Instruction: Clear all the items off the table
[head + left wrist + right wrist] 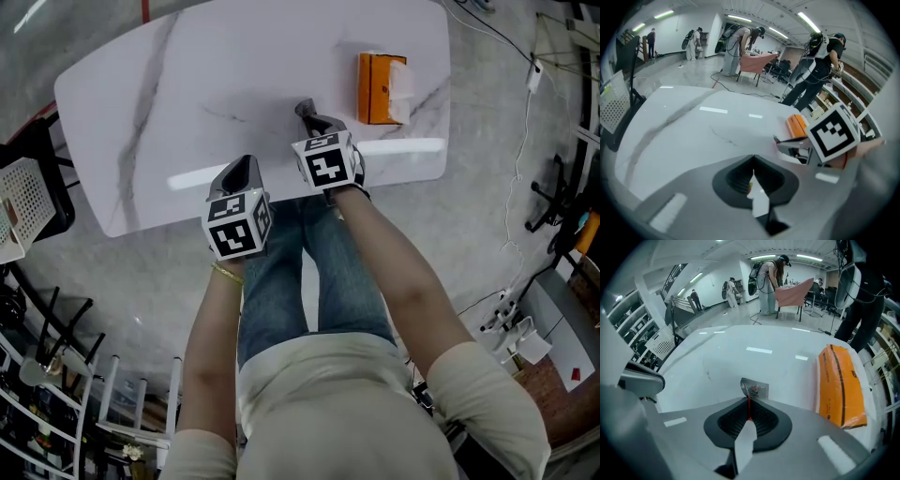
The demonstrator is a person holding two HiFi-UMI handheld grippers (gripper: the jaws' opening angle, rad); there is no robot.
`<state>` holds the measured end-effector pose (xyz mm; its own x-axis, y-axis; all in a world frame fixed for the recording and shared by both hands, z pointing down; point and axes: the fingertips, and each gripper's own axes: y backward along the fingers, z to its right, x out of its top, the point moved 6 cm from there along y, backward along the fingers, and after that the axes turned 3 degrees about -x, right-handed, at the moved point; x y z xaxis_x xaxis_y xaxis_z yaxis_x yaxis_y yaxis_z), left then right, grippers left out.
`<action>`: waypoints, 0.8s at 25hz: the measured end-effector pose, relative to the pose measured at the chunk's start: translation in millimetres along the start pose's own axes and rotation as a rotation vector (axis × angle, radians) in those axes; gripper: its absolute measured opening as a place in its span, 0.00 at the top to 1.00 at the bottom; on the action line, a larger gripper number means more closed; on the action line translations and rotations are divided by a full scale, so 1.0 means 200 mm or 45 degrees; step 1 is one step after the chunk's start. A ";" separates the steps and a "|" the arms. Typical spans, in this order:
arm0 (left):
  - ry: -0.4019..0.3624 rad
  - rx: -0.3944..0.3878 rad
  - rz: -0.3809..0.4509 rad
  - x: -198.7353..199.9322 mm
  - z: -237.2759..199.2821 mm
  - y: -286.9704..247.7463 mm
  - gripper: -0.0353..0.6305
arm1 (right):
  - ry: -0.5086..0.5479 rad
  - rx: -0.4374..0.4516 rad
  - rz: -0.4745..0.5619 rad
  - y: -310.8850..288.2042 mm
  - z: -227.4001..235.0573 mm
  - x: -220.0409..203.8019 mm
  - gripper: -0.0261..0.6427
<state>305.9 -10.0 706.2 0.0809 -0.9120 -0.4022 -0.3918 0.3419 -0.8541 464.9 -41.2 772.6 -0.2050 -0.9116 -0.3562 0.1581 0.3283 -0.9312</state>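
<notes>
Grey-veined white marble table (pixel 187 84) — an orange tissue pack (pixel 380 87) lies on it, tissue showing. The right gripper (pixel 749 408) pinches a flat foil sachet (pixel 755 389); the left gripper (pixel 753 168) is closed, empty.

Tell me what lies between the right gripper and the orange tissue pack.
Only bare white tabletop lies between the right gripper, shut on a small silver sachet, and the orange tissue pack. The right gripper view shows it.
</notes>
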 end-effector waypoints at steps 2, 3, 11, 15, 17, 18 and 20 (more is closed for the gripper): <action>-0.003 -0.005 0.004 0.02 0.02 0.03 0.93 | 0.005 -0.006 0.008 0.05 0.01 0.01 0.94; -0.003 -0.007 0.006 0.02 0.03 0.05 0.93 | 0.006 -0.008 0.013 0.08 0.01 0.01 0.94; -0.027 -0.040 -0.002 0.06 0.14 0.17 0.93 | -0.001 -0.030 0.045 0.28 0.04 0.07 0.94; -0.043 -0.054 0.005 0.10 0.19 0.24 0.93 | -0.025 -0.025 0.062 0.40 0.03 0.09 0.94; -0.052 -0.056 0.011 0.13 0.20 0.27 0.93 | -0.019 -0.026 0.070 0.45 0.02 0.10 0.94; -0.055 -0.057 0.014 0.15 0.20 0.28 0.93 | -0.019 -0.028 0.072 0.48 0.02 0.10 0.94; -0.060 -0.059 0.019 0.17 0.21 0.32 0.93 | -0.027 -0.035 0.074 0.53 0.01 0.10 0.94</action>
<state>322.0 -10.1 623.8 0.1172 -0.8949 -0.4307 -0.4354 0.3435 -0.8321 479.8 -24.4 667.0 -0.1754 -0.8957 -0.4085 0.1429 0.3874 -0.9108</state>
